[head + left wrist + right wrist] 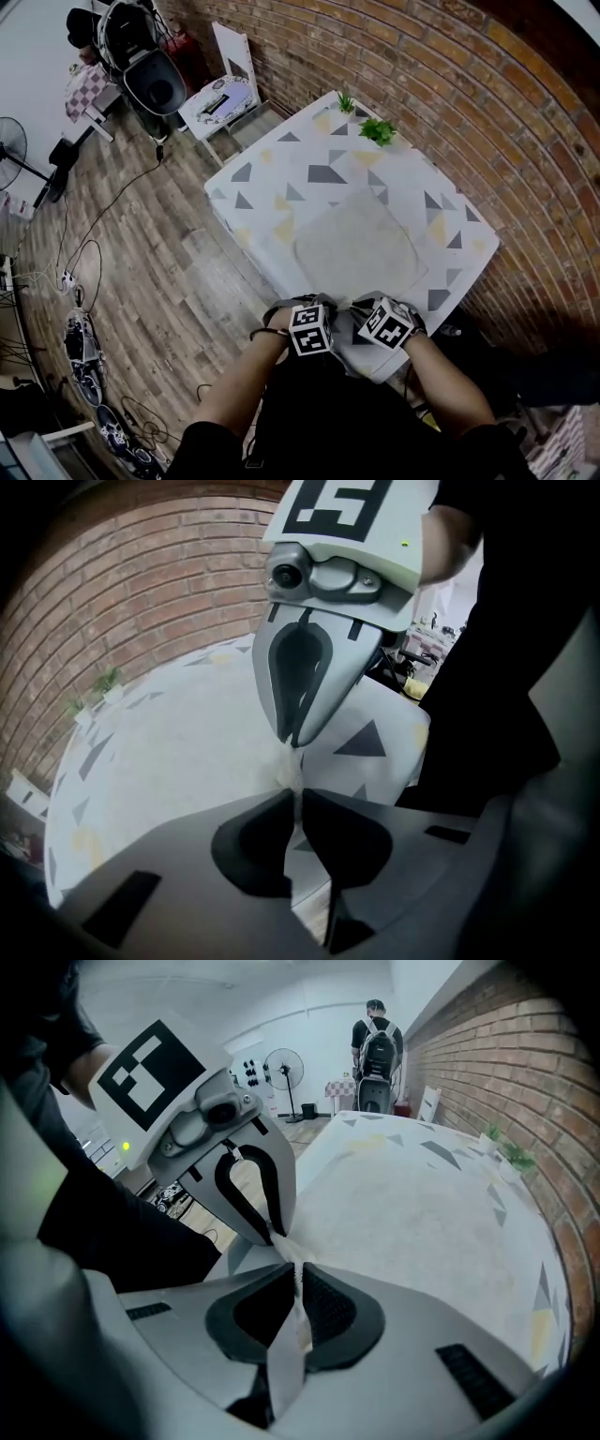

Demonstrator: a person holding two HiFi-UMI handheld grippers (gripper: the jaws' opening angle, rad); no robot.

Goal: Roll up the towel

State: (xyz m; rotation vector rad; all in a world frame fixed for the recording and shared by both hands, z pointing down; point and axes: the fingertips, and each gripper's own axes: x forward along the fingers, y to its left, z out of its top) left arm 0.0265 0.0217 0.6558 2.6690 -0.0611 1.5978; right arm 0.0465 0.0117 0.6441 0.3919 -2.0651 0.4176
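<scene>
A pale grey towel [361, 246] lies flat on the table with the triangle-patterned cloth [281, 169]. Both grippers meet at its near edge, tips almost touching. In the head view my left gripper [330, 305] and right gripper [361, 305] sit close together under their marker cubes. In the left gripper view my left gripper [297, 797] is shut on a pinch of the towel [187, 752], with the right gripper [292, 741] just beyond it. In the right gripper view my right gripper [298, 1274] is shut on a fold of the towel [412, 1213], facing the left gripper [275, 1234].
Two small green plants [377, 129] stand at the table's far edge by the brick wall [487, 112]. A white chair [225, 94], a stroller [150, 75] and a fan [9, 150] stand on the wooden floor, where cables [84, 272] run. A person [375, 1054] stands far off.
</scene>
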